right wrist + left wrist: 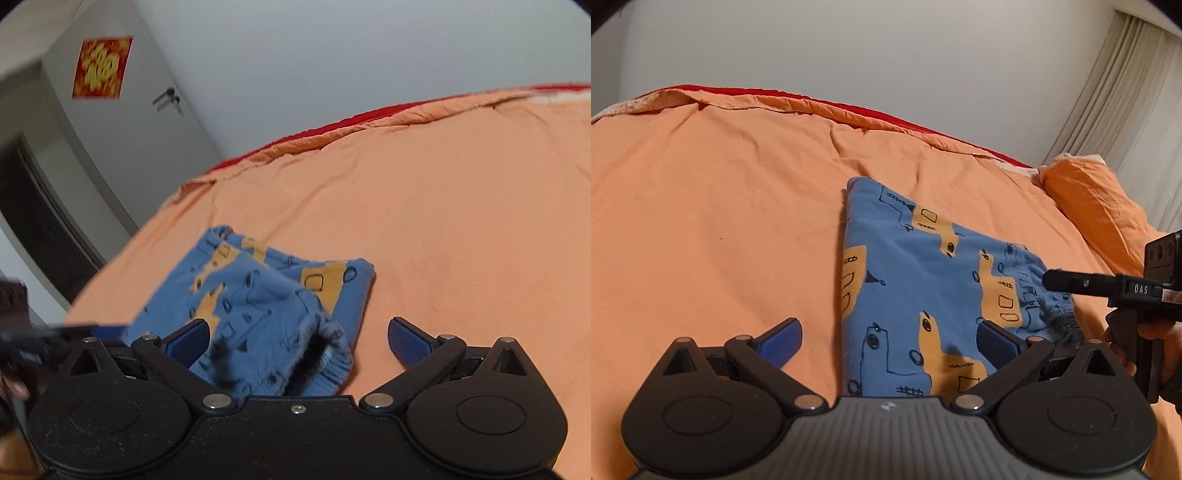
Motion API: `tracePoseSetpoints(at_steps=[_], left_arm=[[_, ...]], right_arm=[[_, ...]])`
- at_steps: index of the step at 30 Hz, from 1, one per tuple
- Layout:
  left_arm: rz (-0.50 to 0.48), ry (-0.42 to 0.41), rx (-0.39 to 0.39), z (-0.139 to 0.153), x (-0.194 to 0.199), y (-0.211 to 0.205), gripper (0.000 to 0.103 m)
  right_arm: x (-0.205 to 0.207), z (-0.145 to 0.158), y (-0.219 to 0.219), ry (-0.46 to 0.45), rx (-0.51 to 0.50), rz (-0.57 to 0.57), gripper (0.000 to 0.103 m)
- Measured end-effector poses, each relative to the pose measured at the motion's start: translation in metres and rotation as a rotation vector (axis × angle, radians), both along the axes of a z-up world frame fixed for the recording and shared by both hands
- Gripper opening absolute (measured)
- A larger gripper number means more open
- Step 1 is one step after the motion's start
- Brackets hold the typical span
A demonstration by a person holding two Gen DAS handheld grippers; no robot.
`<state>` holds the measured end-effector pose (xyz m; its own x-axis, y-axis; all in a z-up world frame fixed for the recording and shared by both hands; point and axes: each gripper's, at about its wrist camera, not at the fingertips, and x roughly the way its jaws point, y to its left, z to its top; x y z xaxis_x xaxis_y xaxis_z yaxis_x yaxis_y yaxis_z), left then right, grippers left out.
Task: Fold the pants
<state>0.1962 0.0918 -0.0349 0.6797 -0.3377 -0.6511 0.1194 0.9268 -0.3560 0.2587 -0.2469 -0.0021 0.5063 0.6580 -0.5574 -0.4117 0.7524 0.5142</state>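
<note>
The blue pants with an orange vehicle print lie folded into a compact rectangle on the orange bedcover. My left gripper hovers open at the near edge of the stack, its right finger over the fabric and its left finger over bare cover. My right gripper reaches in from the right, its tip at the gathered elastic end. In the right wrist view the pants lie just ahead with that elastic end nearest. The right gripper is open there and holds nothing. The left gripper is a blur at the left.
An orange pillow lies at the far right of the bed under a pale curtain. A red sheet edge lines the far side against the wall. A door with a red poster stands beyond the bed's corner.
</note>
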Motion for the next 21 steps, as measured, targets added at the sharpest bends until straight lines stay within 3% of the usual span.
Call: tracePoseSetpoints(at_steps=[6, 13, 21], left_arm=[[0.013, 0.001, -0.045, -0.003, -0.001, 0.008, 0.103], [-0.012, -0.016, -0.014, -0.004, -0.006, 0.004, 0.103], [0.021, 0.023, -0.125, -0.001, -0.009, 0.019, 0.102]], right_arm=[[0.016, -0.003, -0.009, 0.097, 0.170, -0.014, 0.100], [0.011, -0.013, -0.015, 0.096, 0.182, -0.103, 0.078], [0.012, -0.019, -0.027, 0.131, 0.190, -0.164, 0.052]])
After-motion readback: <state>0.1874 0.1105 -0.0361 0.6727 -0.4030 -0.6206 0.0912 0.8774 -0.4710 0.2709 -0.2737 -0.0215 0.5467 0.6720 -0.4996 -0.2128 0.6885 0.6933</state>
